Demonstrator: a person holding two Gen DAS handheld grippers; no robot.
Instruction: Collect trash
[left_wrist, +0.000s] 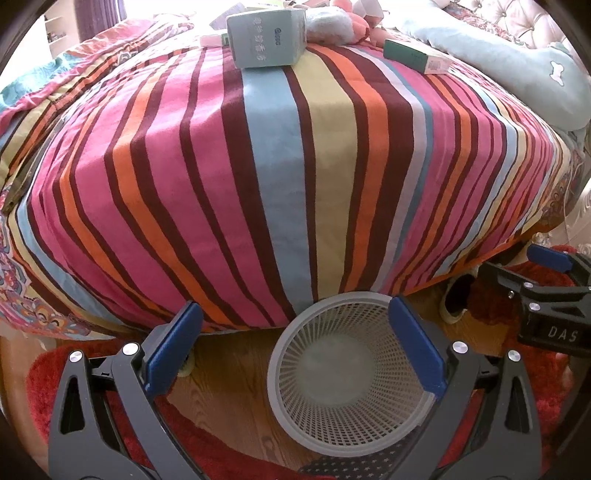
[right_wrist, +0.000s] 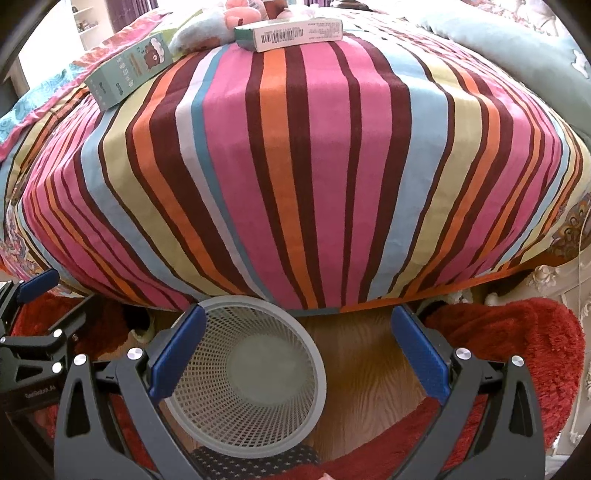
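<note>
Left gripper (left_wrist: 295, 347): hanging wide apart — basket (left_wrist: 351, 373) below.
Right gripper (right_wrist: 299, 350): gaping too.
Boxes (left_wrist: 266, 37): lying well beyond, on bed (left_wrist: 273, 166).

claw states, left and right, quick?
Left claw: open, holding nothing, above the basket.
Right claw: open, holding nothing.

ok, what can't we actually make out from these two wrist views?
- Pale green box: print too small, both views.
- Items behind the boxes, left view: overexposed, cut by top edge.
- Under the bed: shadowed.
- Basket: near rim hidden by the left gripper.
</note>
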